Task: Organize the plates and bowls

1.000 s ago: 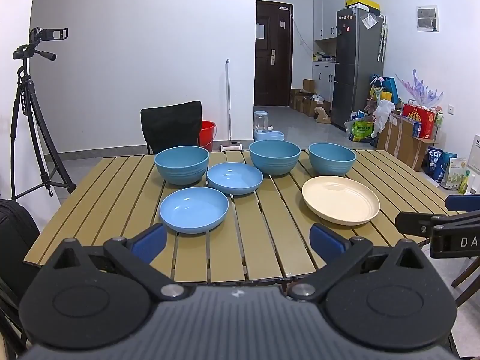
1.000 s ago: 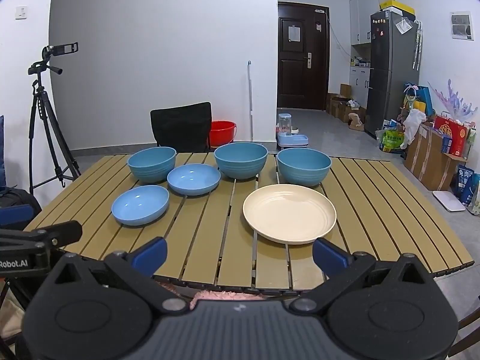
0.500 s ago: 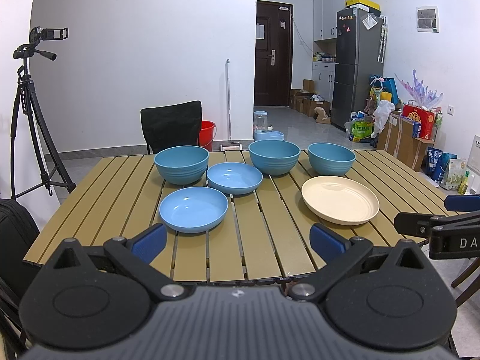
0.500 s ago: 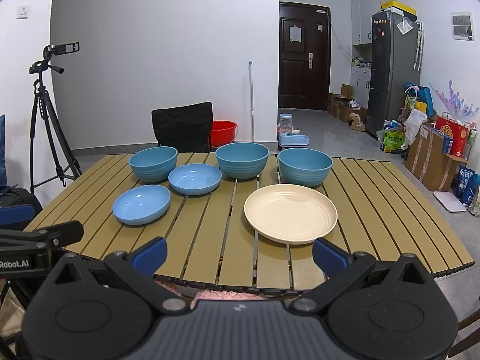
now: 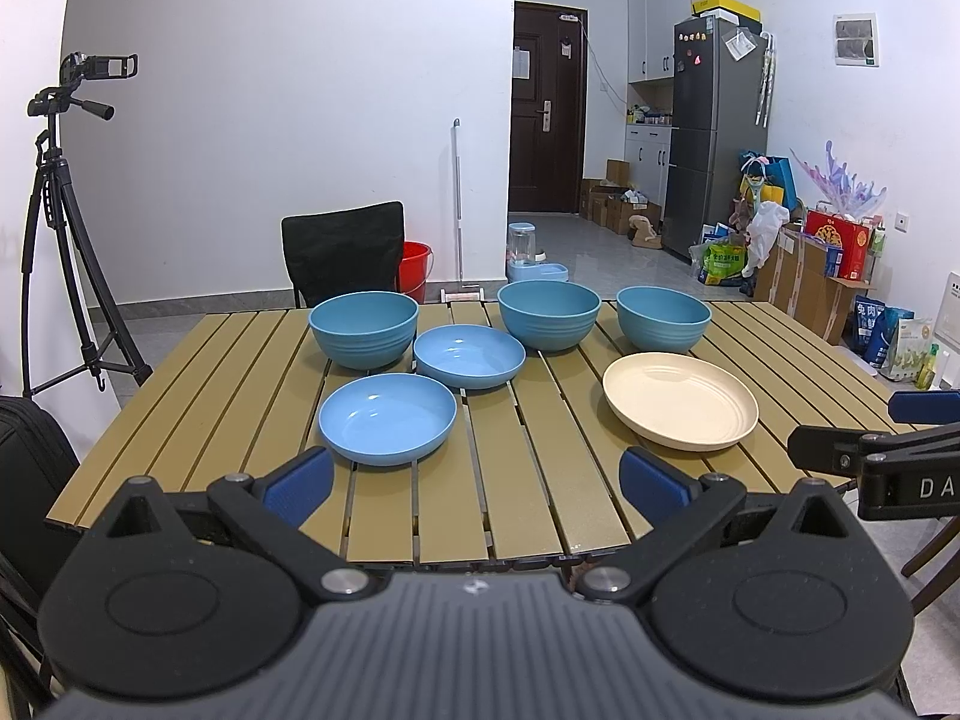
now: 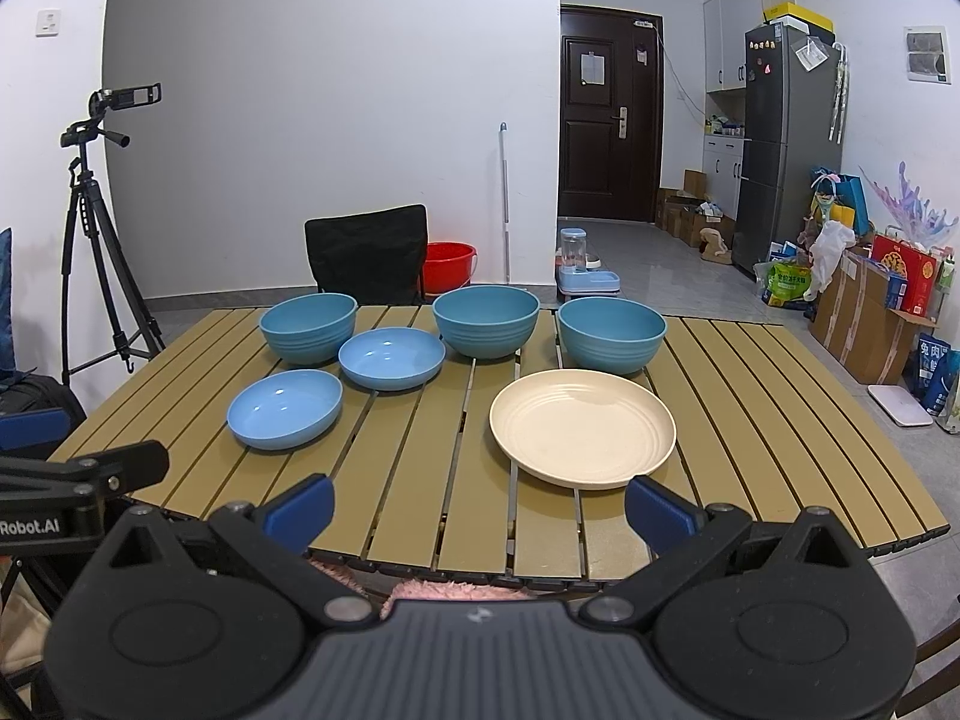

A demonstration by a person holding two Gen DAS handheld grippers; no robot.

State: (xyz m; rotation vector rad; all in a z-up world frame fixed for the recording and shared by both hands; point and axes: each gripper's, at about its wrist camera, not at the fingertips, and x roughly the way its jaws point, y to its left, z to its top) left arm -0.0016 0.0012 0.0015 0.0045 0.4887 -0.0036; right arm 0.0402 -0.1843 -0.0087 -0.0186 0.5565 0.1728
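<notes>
Three deep blue bowls stand in a row at the back of the slatted wooden table (image 5: 540, 516): left (image 5: 363, 329), middle (image 5: 549, 315), right (image 5: 663, 319). Two shallow light-blue dishes sit in front, one nearer (image 5: 387, 418) and one behind it (image 5: 469, 356). A cream plate (image 5: 680, 400) lies at the right. My left gripper (image 5: 477, 486) is open and empty above the near edge. My right gripper (image 6: 480, 507) is open and empty, just short of the cream plate (image 6: 582, 427). The nearer dish (image 6: 285, 409) shows at the left in the right wrist view.
A black chair (image 5: 343, 252) stands behind the table, with a red bucket (image 5: 415, 267) and a mop beside it. A camera tripod (image 5: 57, 228) stands at the left. A fridge (image 5: 717, 138) and boxes line the right wall. A black bag (image 5: 30, 468) sits at the near left.
Both grippers have edged slightly forward toward the table. The bowls and plates have not moved.
</notes>
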